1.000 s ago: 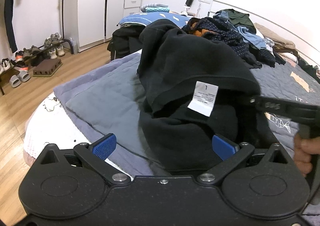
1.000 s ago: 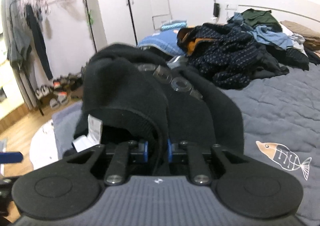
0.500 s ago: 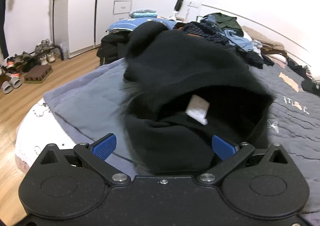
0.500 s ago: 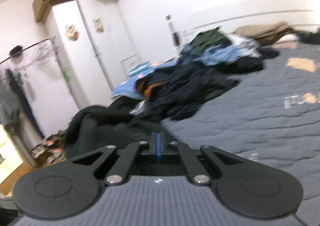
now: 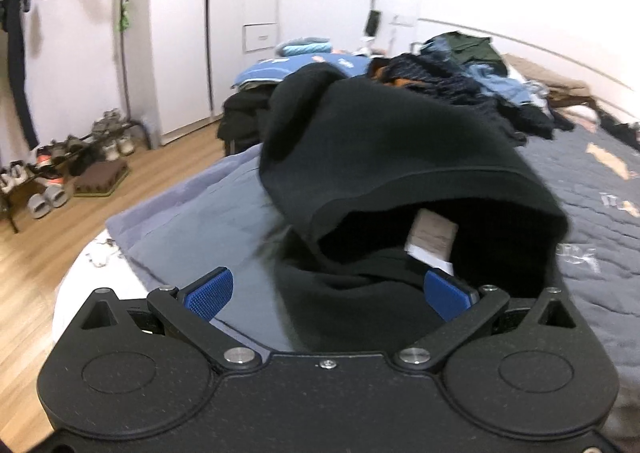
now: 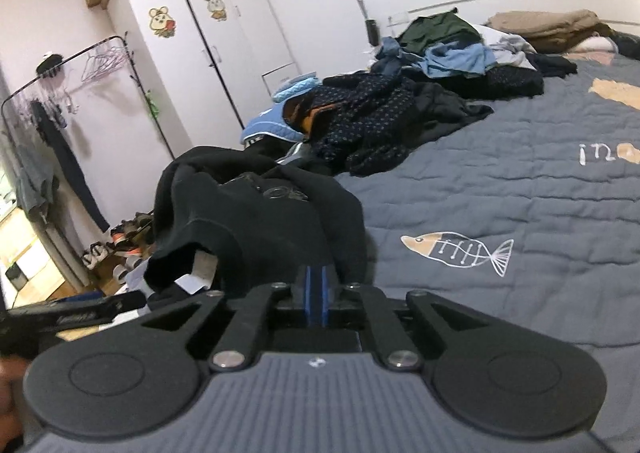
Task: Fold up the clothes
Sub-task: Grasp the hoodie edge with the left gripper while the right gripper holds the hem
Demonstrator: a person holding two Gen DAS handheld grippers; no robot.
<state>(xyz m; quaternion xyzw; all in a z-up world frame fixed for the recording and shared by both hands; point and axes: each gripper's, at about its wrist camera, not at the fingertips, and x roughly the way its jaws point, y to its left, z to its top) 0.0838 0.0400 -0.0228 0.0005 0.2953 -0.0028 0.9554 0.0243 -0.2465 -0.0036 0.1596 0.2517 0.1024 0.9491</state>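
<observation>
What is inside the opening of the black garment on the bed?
Inside the black garment, a white label hangs under the upper hem. Deeper, only dark fabric shows; the rest is covered.

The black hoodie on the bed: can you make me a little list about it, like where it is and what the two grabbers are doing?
garment: black hoodie, bunched up, white label showing inside
where: near edge of grey quilt
left gripper: open, blue pads on either side of the hoodie's near edge, not pressing
right gripper: pads nearly together, right beside the hoodie; whether cloth is pinched cannot be told
behind: pile of other clothes
folded yet: no
</observation>
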